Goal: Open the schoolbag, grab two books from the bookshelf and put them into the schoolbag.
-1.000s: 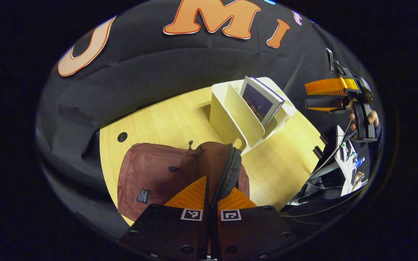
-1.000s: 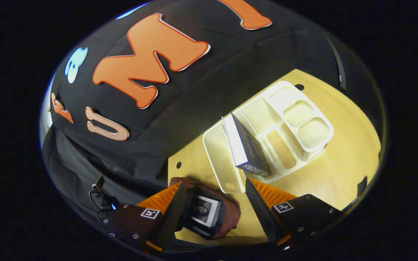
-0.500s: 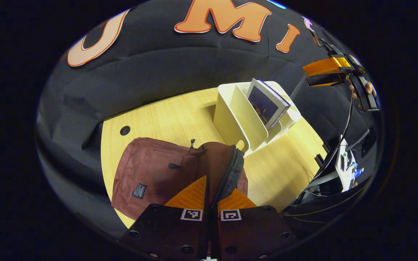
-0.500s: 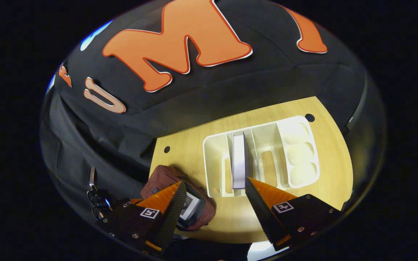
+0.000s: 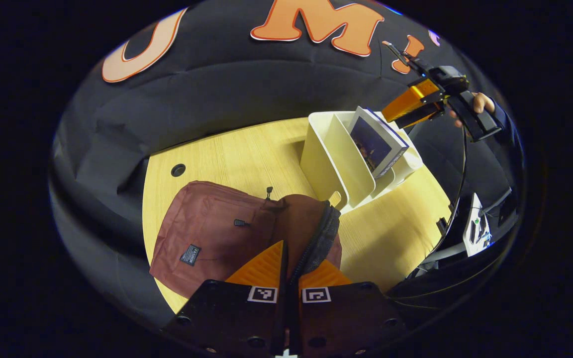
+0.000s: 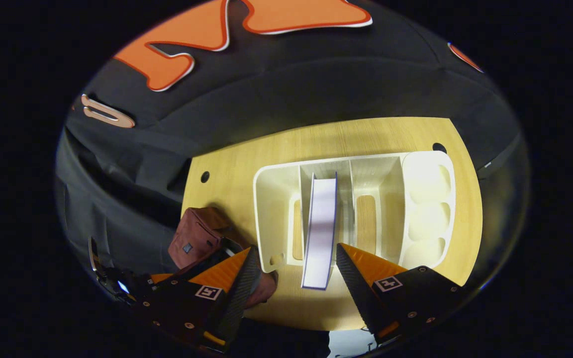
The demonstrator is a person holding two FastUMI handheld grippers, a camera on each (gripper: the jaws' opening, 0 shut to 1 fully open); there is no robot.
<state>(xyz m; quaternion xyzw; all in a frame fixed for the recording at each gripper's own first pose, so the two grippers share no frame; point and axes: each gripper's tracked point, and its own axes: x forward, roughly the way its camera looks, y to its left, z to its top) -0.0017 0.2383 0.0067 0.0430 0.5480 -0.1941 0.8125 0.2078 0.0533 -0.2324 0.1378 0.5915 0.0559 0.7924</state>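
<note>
Maroon fabric marks the schoolbag, which is seen in the left gripper view lying on the wooden table with its zipped edge drawn upward. That edge is pinched between the closed fingers of the left gripper, apparently so that the mouth is held up and open for loading. Just beyond the bag, the cream bookshelf is seen with one book leaning in a slot. The right gripper hangs above the book's top edge, held by a hand.

In the right gripper view, the bookshelf is looked down on from above, and the book is seen edge-on in a middle slot, its pale pages uppermost. The right gripper is spread wide, with the book's near end lying between the fingers and neither touching it; this is judged to be alignment for a grasp. The schoolbag lies to the left, beside the shelf.
</note>
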